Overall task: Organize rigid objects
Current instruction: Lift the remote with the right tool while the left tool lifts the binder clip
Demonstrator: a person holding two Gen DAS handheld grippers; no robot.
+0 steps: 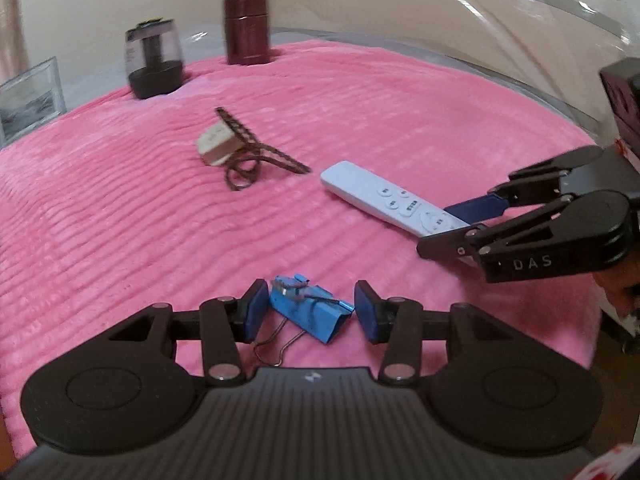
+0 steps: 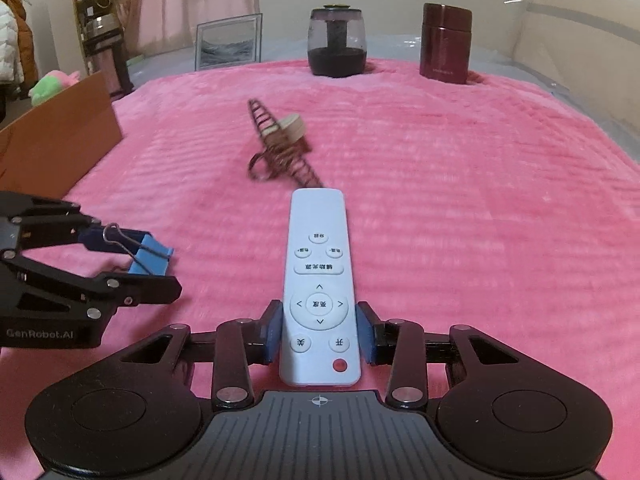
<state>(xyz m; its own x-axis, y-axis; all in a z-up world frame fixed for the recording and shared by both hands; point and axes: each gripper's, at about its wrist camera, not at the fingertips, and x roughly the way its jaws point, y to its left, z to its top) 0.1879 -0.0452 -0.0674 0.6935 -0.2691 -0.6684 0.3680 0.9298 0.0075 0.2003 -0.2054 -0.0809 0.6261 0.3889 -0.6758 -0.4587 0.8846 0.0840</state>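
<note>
Right gripper [image 2: 319,336] has its two blue pads pressed on the sides of the white remote [image 2: 318,280], near the end with the red button. That remote points straight away from the gripper, long and thin, along the way the fingers point. Left gripper [image 1: 306,310] is narrow too, with the blue binder clip [image 1: 310,310] between its pads. I think the clip is held, but in the left view there seems to be a little gap on each side, so it is hard to be sure. Both things are low over the pink blanket [image 2: 480,220]. A bit farther out lies a small wooden block with a brown spring [image 2: 280,140]. It is right past the remote's far tip. At the back stand a dark glass jar [image 2: 337,42] and a red can [image 2: 445,42].
</note>
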